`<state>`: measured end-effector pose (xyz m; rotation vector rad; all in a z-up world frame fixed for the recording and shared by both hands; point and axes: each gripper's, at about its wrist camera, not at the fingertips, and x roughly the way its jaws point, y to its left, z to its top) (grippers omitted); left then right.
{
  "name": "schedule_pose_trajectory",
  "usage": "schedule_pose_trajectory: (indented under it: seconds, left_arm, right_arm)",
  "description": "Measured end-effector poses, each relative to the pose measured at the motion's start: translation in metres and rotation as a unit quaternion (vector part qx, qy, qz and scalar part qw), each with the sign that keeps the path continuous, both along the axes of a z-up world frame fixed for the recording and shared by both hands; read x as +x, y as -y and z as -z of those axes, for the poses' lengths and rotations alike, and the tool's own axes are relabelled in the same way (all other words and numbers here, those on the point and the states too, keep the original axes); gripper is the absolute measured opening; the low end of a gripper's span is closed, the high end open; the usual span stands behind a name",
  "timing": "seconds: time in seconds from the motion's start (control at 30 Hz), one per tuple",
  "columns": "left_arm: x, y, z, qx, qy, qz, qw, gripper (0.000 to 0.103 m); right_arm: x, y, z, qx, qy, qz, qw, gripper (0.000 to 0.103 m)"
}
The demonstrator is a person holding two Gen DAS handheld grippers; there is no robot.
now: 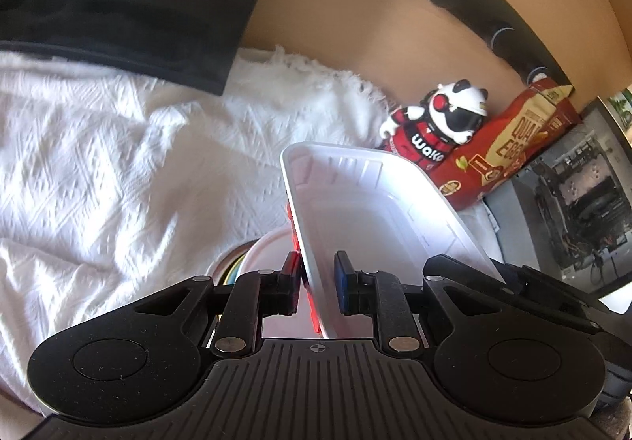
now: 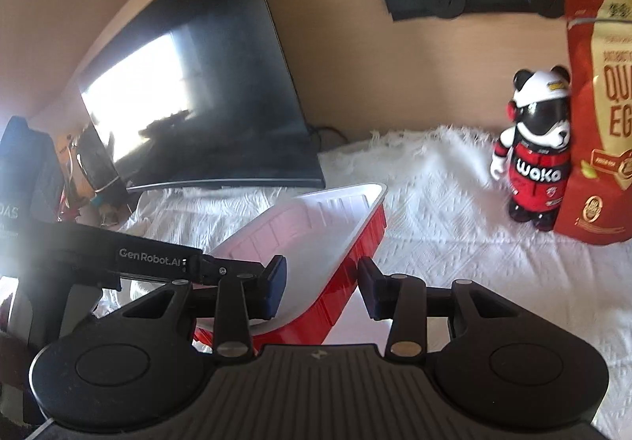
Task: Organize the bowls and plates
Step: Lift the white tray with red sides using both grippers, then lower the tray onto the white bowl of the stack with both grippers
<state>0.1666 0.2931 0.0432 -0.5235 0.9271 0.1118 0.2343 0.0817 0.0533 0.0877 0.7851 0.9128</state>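
A rectangular tray (image 1: 367, 211), white inside and red outside, is held tilted in the air above the white cloth (image 1: 98, 147), gripped from two sides. The left gripper (image 1: 316, 280) is clenched on one rim; the right gripper (image 2: 322, 288) is closed across the opposite wall. Round dishes (image 1: 252, 254) are glimpsed stacked below the tray. The tray is judged mid-carry, not yet set down; what else is left to sort cannot be told
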Motion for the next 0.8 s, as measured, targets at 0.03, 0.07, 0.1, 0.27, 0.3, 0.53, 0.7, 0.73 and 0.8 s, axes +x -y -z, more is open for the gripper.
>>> schedule_pose_trajectory:
  seconds: [0.03,0.07,0.1,0.27,0.3,0.53,0.7,0.73,0.8]
  left_arm:
    - [-0.003,-0.002,0.003,0.0,-0.001,0.001,1.0,0.02]
    - [-0.004,-0.001,0.006,0.0,-0.004,0.003,1.0,0.02]
    - [-0.004,-0.001,0.01,0.001,-0.008,0.005,1.0,0.02]
    - [-0.008,0.0,0.039,0.001,-0.043,0.014,0.999,0.02]
    - [-0.008,-0.001,0.044,-0.003,-0.049,0.014,0.9987,0.02]
    - [-0.006,-0.003,0.056,-0.012,-0.051,0.016,0.9985,0.02]
    - [-0.001,-0.006,0.058,-0.015,-0.051,0.014,0.9985,0.02]
    - [0.0,-0.007,0.059,-0.015,-0.051,0.014,0.9985,0.02]
    - [0.001,-0.008,0.059,-0.017,-0.049,0.012,0.9986,0.02]
  right_arm:
    - [0.0,-0.001,0.001,-0.002,-0.003,0.0,1.0,0.041]
    - [-0.002,-0.003,0.003,-0.006,-0.004,-0.001,1.0,0.041]
    - [-0.004,-0.005,0.005,-0.011,-0.002,0.0,1.0,0.041]
    - [-0.009,-0.011,0.029,-0.043,-0.017,0.001,0.999,0.041]
    - [-0.01,-0.012,0.034,-0.049,-0.021,0.002,0.999,0.041]
    - [-0.005,-0.013,0.055,-0.071,-0.048,0.012,0.996,0.041]
    - [-0.003,-0.015,0.059,-0.076,-0.052,0.012,0.996,0.042]
    - [-0.002,-0.016,0.058,-0.077,-0.051,0.011,0.996,0.043]
    - [-0.001,-0.016,0.059,-0.078,-0.05,0.009,0.996,0.043]
